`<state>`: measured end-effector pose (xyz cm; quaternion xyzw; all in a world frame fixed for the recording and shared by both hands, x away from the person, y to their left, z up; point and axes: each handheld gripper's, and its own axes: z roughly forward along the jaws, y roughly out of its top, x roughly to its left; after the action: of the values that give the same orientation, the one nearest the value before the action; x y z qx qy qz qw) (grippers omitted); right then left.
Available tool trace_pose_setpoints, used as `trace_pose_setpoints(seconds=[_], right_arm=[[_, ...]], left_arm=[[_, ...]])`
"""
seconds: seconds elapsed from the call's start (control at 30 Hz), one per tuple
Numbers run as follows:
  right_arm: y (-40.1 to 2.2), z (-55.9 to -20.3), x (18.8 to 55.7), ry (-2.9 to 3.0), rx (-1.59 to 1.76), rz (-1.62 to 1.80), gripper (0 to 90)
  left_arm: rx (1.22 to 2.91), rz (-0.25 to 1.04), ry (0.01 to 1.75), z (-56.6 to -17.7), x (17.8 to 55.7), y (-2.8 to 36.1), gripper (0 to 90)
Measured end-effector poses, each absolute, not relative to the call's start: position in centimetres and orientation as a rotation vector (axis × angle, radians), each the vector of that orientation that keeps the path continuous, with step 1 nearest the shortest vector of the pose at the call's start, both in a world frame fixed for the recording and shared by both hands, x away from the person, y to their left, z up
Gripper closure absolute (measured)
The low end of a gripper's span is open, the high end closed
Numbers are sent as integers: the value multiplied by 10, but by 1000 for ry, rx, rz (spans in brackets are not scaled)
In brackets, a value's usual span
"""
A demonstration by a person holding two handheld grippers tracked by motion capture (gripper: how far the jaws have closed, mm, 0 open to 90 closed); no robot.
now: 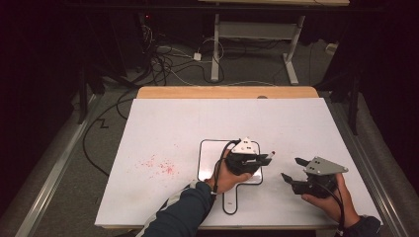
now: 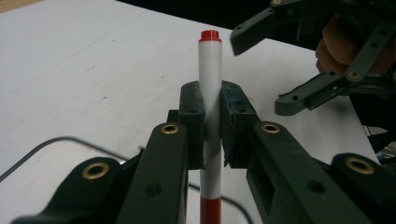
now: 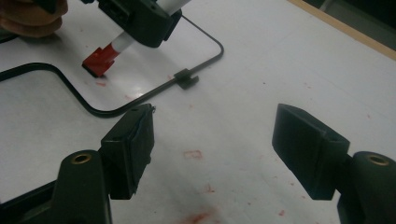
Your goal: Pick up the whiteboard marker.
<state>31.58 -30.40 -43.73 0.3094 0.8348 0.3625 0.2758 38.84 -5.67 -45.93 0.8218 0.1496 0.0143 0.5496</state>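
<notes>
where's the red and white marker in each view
High view: the marker sits right of centre, poking rightward out of the left claw.
Left gripper view: the marker stands upright at centre, clamped between the pads, red end up.
Right gripper view: the marker is at upper left, its red cap slanting down toward the whiteboard.
Shared landmark: the small whiteboard's black rim, also at and.

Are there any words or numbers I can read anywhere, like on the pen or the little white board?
None can be read. The red-and-white marker in the left hand-held gripper has a plain white barrel with no print in sight. The small whiteboard has no writing on its bare parts. The red specks on the table are smears, not letters.
</notes>
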Motion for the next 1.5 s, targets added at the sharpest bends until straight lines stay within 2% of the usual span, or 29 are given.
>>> trace_pose_setpoints(seconds=[0.27,0.9,1.03,1.27,1.5], right_arm=[[-314,-435,318,2211,866,957,311],[-308,-435,318,2219,844,959,310],[-306,-436,318,2227,838,961,310],[-306,-436,319,2229,839,959,310],[-309,-435,317,2221,838,970,311]], left_arm=[[1957,34,331,-461,386,-63,787],[1958,122,515,-467,405,18,787],[1959,118,538,-468,409,13,787],[2030,85,458,-463,403,-20,787],[2017,66,452,-463,405,-28,786]])
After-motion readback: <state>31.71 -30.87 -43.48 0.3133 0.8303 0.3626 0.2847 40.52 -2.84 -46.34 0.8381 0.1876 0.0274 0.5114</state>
